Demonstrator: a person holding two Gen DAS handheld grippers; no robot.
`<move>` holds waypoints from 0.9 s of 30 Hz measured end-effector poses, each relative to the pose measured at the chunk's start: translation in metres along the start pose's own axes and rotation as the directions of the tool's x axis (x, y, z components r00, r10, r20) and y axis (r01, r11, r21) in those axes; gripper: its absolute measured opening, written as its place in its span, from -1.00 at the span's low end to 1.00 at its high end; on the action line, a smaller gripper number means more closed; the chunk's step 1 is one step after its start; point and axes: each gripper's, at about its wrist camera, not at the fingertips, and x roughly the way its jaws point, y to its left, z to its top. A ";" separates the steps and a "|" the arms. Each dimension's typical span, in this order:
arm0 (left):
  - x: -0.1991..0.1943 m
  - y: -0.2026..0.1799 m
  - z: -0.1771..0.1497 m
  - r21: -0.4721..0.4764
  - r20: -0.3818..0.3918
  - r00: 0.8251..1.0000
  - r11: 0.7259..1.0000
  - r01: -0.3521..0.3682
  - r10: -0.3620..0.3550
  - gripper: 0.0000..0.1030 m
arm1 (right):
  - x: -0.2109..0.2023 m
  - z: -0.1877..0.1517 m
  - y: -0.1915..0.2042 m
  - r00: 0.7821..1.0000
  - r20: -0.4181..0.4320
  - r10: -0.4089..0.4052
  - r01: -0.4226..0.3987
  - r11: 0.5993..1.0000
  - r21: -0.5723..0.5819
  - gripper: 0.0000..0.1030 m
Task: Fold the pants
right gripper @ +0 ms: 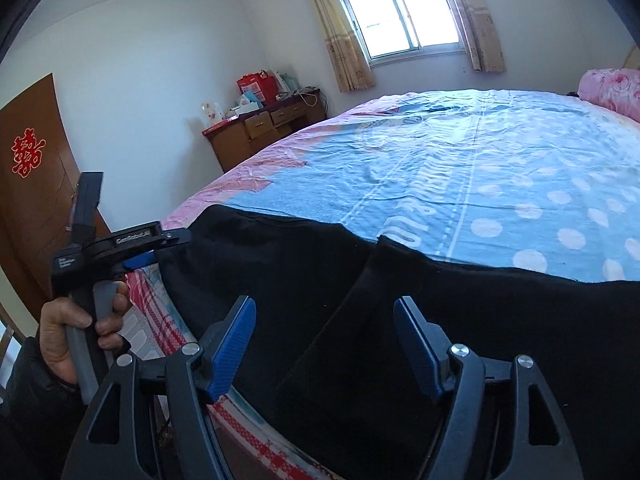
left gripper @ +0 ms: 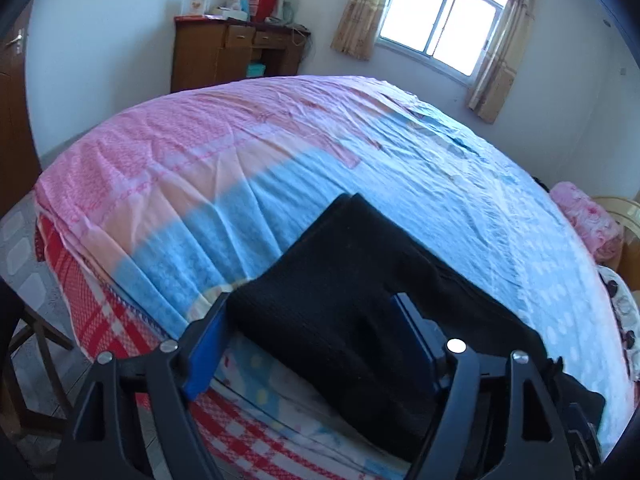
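Note:
Black pants (left gripper: 344,280) lie on the bed near its front edge, partly folded; they also fill the lower part of the right wrist view (right gripper: 400,320). My left gripper (left gripper: 312,320) is open, its blue fingers (left gripper: 208,344) standing on either side of the pants' near end. My right gripper (right gripper: 324,340) is open, its blue pads (right gripper: 232,348) spread wide above the black cloth. In the right wrist view the left gripper (right gripper: 140,256) shows at the left, held by a hand (right gripper: 76,328), at the pants' left end.
The bed sheet (left gripper: 400,184) is blue and pink, with a red plaid layer (left gripper: 92,296) at the front edge. A pink pillow (right gripper: 612,88) lies at the far right. A wooden dresser (left gripper: 236,56), a window (right gripper: 400,8) and a brown door (right gripper: 36,184) stand behind.

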 end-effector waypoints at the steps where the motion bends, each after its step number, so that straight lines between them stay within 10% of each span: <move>1: 0.000 -0.006 -0.003 0.028 0.008 1.000 0.999 -0.021 0.021 0.54 | 0.000 0.000 0.001 1.000 0.003 -0.001 0.001 1.000 -0.006 0.42; 11: -0.002 0.008 -0.002 -0.106 -0.007 0.992 0.986 0.127 -0.128 -0.34 | -0.003 0.000 -0.009 1.000 0.007 -0.021 0.021 0.998 0.060 0.42; 17: -0.009 -0.006 0.001 -0.118 0.021 0.992 0.985 0.127 -0.125 -0.43 | -0.021 0.011 -0.033 0.997 0.045 -0.059 0.052 0.989 0.141 0.42; 27: -0.091 -0.110 0.008 0.236 0.203 0.933 0.939 0.249 -0.298 -0.44 | -0.112 0.024 -0.119 0.961 0.086 -0.262 0.234 0.939 0.254 0.42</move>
